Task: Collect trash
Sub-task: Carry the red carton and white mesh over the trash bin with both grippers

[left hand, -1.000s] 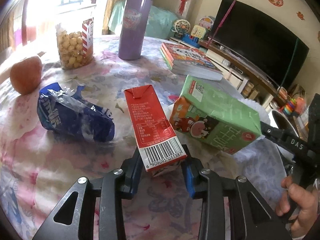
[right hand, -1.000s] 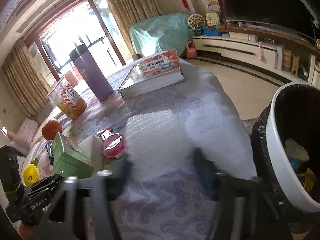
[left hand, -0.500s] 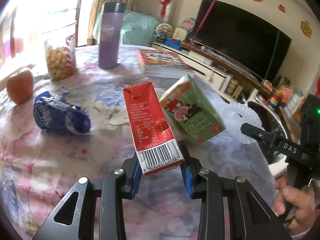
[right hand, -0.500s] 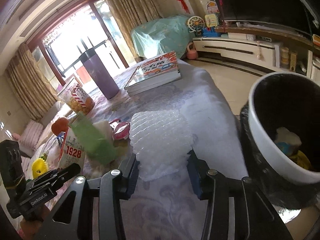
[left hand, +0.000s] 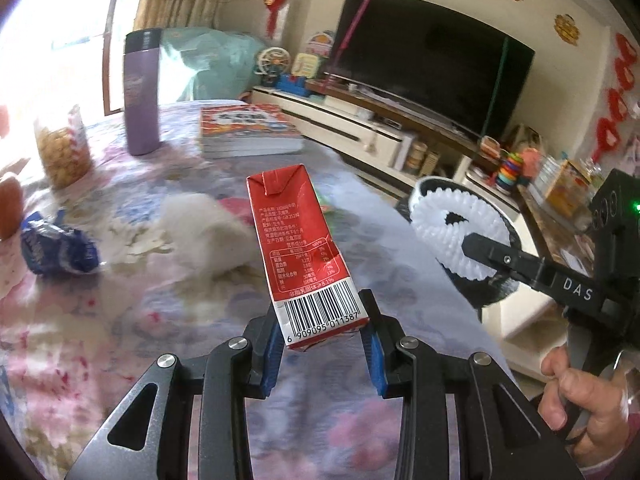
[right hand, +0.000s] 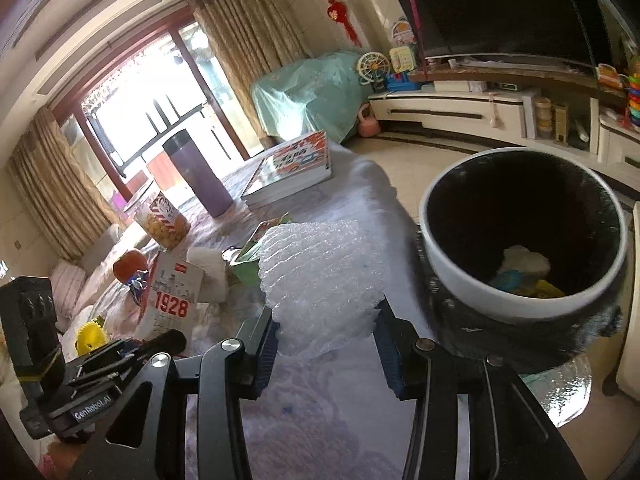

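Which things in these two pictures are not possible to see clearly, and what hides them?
- Green carton, right wrist view: mostly hidden behind the bubble wrap.
- Bin contents, right wrist view: dark, partly under the rim.
- White lump, left wrist view: motion-blurred.
- Apple, left wrist view: cut by the left edge.

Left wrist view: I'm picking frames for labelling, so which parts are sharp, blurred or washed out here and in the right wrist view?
Left wrist view: the red carton held in the left gripper is sharp with a readable barcode, the tabletop behind smears, and the window is blown out. Right wrist view: the bubble wrap and trash bin are fairly clear, with bright window glare and curved fisheye edges.
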`<state>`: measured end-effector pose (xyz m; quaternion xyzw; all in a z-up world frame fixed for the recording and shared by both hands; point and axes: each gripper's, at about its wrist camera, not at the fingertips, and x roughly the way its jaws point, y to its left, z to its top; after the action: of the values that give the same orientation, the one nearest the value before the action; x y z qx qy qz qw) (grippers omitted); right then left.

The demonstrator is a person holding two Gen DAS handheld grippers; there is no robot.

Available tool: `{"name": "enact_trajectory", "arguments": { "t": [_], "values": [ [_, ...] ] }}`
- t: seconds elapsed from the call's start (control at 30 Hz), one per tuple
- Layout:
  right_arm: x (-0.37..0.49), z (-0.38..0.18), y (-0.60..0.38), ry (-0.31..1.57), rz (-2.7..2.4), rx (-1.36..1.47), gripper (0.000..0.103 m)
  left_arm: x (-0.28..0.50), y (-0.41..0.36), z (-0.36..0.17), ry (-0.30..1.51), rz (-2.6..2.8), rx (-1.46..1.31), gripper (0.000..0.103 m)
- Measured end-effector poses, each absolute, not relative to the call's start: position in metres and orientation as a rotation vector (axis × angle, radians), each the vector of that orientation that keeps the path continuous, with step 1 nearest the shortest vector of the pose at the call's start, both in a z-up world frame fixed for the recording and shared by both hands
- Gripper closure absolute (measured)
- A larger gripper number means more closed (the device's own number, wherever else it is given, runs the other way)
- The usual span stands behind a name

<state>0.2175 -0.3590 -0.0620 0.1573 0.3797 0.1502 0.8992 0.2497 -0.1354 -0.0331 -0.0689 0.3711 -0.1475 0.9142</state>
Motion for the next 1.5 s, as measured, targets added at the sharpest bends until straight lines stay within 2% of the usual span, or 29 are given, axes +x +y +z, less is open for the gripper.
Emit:
{"name": "enact_trajectory", "arguments": {
  "t": [0.63,1.5],
  "values": [
    [0.199,-0.053,-0.425,0.744,0.204,0.365,0.059,0.285,-0.201,-0.036,0.779,-0.436,-0.071,0.070],
    [0.215,-0.062,-0.480,0.758,0.109,0.377,0.058,0.338,-0.265,-0.037,0.782,-0.526,-0.006,0.070]
  ]
}}
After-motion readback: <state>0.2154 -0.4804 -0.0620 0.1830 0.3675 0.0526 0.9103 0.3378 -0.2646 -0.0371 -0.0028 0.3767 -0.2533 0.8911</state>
